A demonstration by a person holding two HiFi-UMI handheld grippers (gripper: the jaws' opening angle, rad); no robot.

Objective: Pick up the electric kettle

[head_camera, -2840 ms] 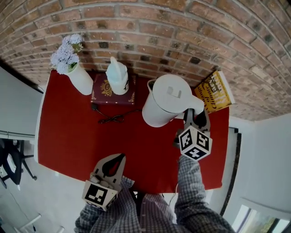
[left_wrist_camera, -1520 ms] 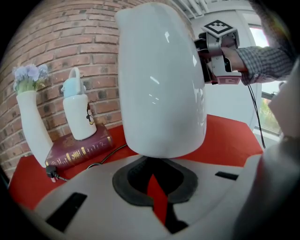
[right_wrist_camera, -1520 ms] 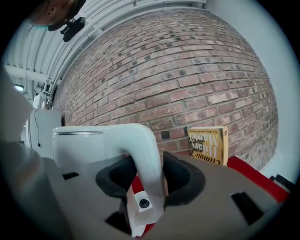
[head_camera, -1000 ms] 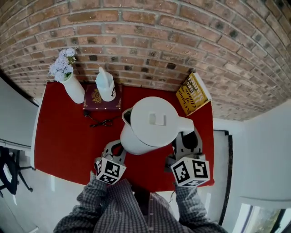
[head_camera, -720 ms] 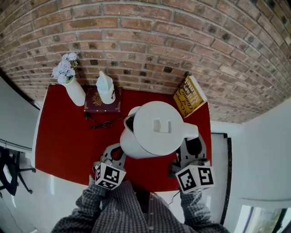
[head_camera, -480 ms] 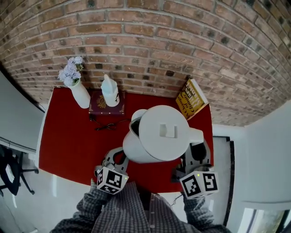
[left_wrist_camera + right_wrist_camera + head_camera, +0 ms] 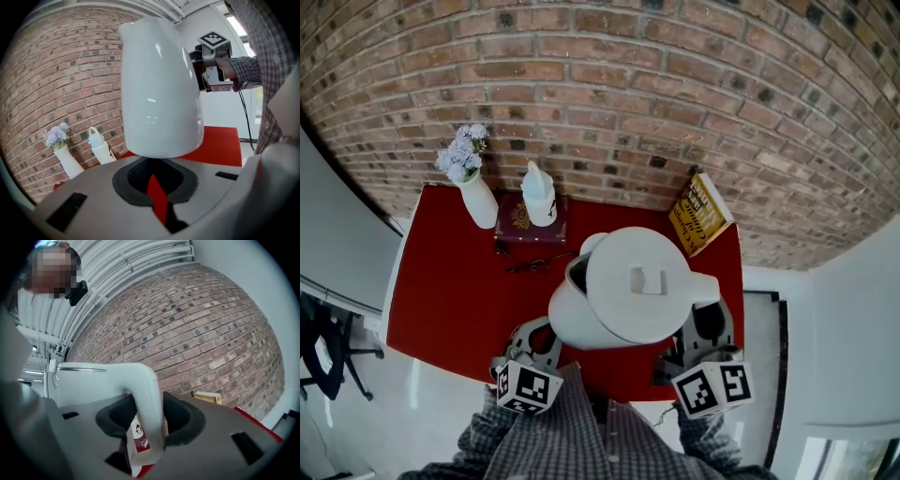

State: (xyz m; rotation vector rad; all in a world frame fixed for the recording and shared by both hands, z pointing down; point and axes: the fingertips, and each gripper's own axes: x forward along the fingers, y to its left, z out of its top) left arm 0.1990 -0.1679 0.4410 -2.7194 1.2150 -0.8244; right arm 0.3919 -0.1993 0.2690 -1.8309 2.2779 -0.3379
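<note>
Two supports: fingers of your right gripper (image 7: 145, 427) pinch the electric kettle (image 7: 628, 300) by its handle (image 7: 149, 394); left gripper (image 7: 154, 180) fingers, seemingly pressed together, steady it underneath.

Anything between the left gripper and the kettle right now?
Nothing visible. The kettle hangs right at the left gripper, jaws together; contact can't be told. The right gripper is clamped on its handle.

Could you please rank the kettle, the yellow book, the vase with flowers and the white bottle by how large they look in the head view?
1. kettle, largest by far, though it is held up nearer the camera.
2. vase with flowers and yellow book: look about alike, so unranked.
3. white bottle, smallest.
</note>
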